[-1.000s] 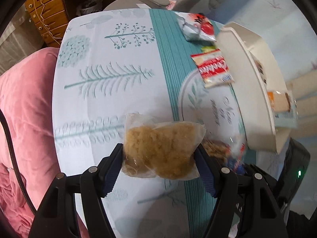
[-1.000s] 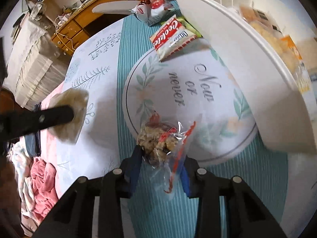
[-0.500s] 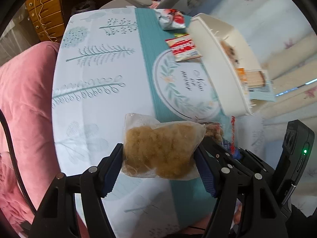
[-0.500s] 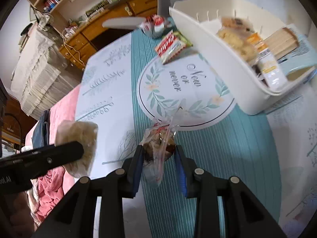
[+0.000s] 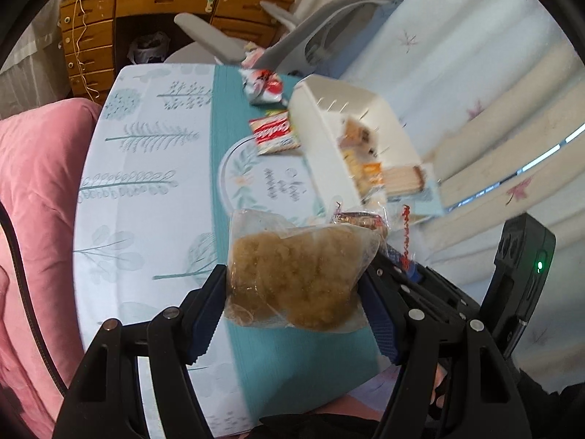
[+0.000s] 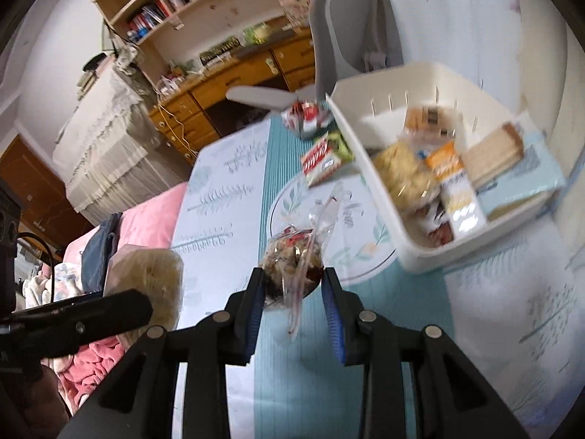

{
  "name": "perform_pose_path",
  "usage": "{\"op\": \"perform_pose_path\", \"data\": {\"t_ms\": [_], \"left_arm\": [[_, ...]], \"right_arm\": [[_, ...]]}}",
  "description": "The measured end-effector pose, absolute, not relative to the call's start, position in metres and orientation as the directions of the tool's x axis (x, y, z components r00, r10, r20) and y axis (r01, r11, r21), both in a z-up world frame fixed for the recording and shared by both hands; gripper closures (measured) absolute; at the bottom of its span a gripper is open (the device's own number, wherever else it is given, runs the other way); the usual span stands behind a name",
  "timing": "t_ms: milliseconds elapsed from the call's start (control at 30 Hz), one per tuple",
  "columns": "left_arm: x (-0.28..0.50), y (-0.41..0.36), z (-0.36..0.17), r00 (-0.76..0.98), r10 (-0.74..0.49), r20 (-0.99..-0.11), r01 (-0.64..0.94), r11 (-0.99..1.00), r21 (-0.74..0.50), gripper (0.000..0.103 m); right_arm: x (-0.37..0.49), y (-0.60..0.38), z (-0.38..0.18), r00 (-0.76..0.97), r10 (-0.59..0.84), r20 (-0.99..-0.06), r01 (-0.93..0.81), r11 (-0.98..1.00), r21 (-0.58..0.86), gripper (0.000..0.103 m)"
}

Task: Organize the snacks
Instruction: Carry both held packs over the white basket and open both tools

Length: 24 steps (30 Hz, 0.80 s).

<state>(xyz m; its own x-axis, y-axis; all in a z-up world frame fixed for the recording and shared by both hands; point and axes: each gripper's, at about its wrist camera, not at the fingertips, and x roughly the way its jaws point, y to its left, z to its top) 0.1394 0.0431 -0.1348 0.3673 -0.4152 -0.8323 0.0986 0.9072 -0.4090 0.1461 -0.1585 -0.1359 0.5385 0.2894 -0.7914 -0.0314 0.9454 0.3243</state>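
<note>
Clear, glossy, crinkled plastic wraps the brown crumbly snack (image 5: 292,278); the white basket (image 6: 369,153) at upper right looks smooth, matt plastic. The printed tablecloth (image 5: 146,183) seems smooth and faintly shiny. The drawers (image 5: 91,47) at upper left are varnished wood; the pink bedding (image 5: 33,190) looks soft, plush cloth

Each camera sits on a gripper and looks forward and down along its two fingers, from above the table (image 5: 146,190). The left camera is very near its own bag of brown snack (image 5: 292,278). The right camera is very near its small clear bag (image 6: 292,267). Both views share the white basket (image 5: 321,135) (image 6: 369,168), the red snack packs (image 5: 274,135) (image 6: 321,161) and the wooden desk (image 5: 146,11) (image 6: 234,80). The right view also shows the left gripper (image 6: 139,307) from the side.
</note>
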Motion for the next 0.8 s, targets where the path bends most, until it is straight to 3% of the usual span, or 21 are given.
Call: {"op": "perform_pose_path", "data": {"t_ms": [800], "left_arm": [[0.186, -0.118, -0.136, 0.464, -0.427, -0.776, 0.061, 0.889, -0.453, 0.033]], "right_arm": [[0.183, -0.299, -0.110, 0.550, 0.256, -0.795, -0.197, 0.965, 0.174, 0.071]]}}
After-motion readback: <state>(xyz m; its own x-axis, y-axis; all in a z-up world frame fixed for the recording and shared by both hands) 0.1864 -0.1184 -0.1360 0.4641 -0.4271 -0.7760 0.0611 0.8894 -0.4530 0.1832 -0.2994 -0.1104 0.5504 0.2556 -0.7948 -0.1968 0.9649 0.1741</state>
